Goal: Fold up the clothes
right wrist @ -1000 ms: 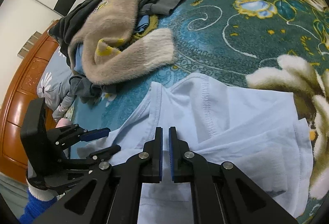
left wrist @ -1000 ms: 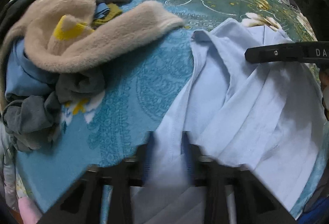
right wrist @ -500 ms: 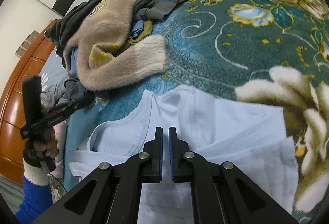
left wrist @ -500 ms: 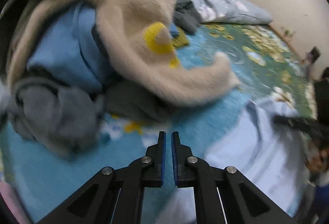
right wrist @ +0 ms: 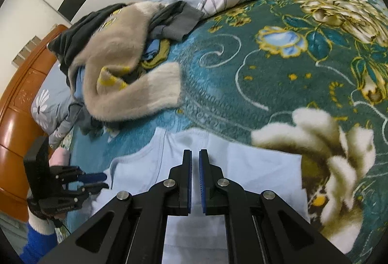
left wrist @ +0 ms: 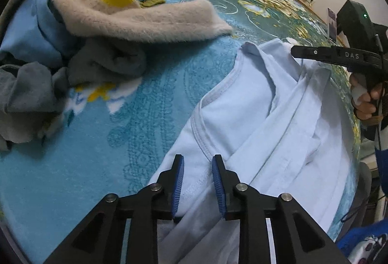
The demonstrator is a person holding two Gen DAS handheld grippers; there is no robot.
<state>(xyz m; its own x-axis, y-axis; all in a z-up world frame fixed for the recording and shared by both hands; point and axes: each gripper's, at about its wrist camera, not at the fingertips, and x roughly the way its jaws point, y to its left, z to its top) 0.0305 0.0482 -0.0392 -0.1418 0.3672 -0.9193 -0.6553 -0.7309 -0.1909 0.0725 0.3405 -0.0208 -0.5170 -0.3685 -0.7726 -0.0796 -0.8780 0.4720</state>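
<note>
Hiding the shirt's [left wrist: 254,104] near hem, left tongs [left wrist: 197,163] gape; right tongs [right wrist: 195,155] nearly pressed together.

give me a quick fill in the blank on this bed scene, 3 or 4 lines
1. The left gripper is ____ over the collar edge of the light blue t-shirt.
2. The right gripper is ____, over the same shirt.
3. The beige fuzzy sweater tops a pile of ____.
4. The floral blanket lies ____ the shirt.

Missing words: open; shut; clothes; under
</note>
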